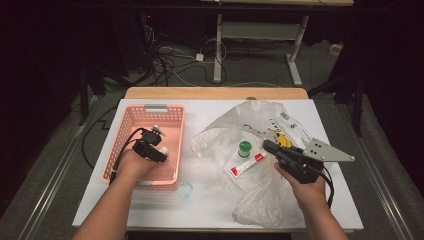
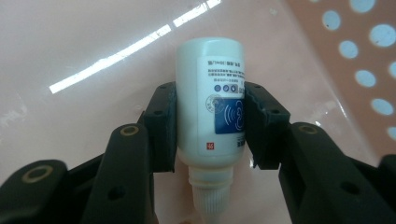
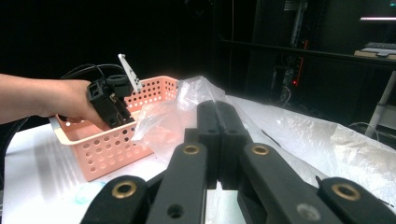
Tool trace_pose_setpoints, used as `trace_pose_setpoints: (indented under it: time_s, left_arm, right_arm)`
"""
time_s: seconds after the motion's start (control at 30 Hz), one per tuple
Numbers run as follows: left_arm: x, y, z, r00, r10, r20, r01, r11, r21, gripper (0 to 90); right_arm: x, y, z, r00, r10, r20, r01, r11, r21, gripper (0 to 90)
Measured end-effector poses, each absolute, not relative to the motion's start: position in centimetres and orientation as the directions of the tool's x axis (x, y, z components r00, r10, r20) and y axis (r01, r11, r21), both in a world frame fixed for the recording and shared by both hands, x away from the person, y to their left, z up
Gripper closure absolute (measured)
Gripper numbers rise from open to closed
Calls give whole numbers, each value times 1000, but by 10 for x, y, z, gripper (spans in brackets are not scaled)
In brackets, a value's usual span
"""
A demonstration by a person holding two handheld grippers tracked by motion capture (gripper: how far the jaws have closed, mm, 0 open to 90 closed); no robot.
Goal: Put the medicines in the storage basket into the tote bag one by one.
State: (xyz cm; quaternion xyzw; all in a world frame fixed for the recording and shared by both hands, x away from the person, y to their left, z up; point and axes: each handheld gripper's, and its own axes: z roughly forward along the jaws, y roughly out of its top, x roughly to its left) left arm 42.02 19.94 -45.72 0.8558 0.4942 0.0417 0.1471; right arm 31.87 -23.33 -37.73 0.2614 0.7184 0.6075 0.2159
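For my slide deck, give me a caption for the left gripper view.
Left gripper clamps a small white bottle inside the pink basket, cap toward the camera.

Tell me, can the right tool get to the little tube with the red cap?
Probably yes. The tube lies uncovered on the clear plastic bag, just left of the right tool, with nothing between them. The tool's jaws are shut, so they must open first.

pink basket [image 1: 150,117], white bottle [image 2: 208,102]

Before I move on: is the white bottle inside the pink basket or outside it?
Inside. The white bottle sits between the left gripper's pads over the pink basket's floor, cap on.
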Motion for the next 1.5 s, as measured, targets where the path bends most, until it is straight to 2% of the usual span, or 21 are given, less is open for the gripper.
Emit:
trace_pose_setpoints:
  time_s: [0.23, 0.67, 0.87, 1.17, 1.3, 1.43, 1.5]
  left_arm:
    - [418, 200, -453, 511, 858, -52, 821, -469, 325, 581]
    - [390, 212, -415, 523, 847, -99, 698, -359, 619, 582]
    - [362, 209, -403, 556, 826, -90, 597, -322, 735, 582]
    - [329, 202, -404, 585, 805, -94, 507, -273, 817, 582]
    - [316, 201, -404, 591, 796, -126, 489, -230, 842, 583]
    - [303, 194, -403, 618, 780, -97, 468, -266, 843, 582]
    - [297, 191, -403, 629, 770, -111, 462, -255, 849, 582]
  right_arm:
    - [318, -234, -376, -770, 638, 3, 109, 127, 986, 900]
    - [317, -235, -375, -766, 642, 10, 110, 116, 987, 900]
    - [318, -235, -376, -765, 644, 5, 109, 122, 987, 900]
    - [319, -232, -377, -765, 645, -1, 106, 128, 986, 900]
    - [318, -234, -378, -760, 650, 7, 113, 122, 986, 900]
    - [319, -235, -380, -758, 653, 4, 115, 127, 985, 900]
    - [318, -235, -380, -758, 652, 11, 118, 121, 986, 900]
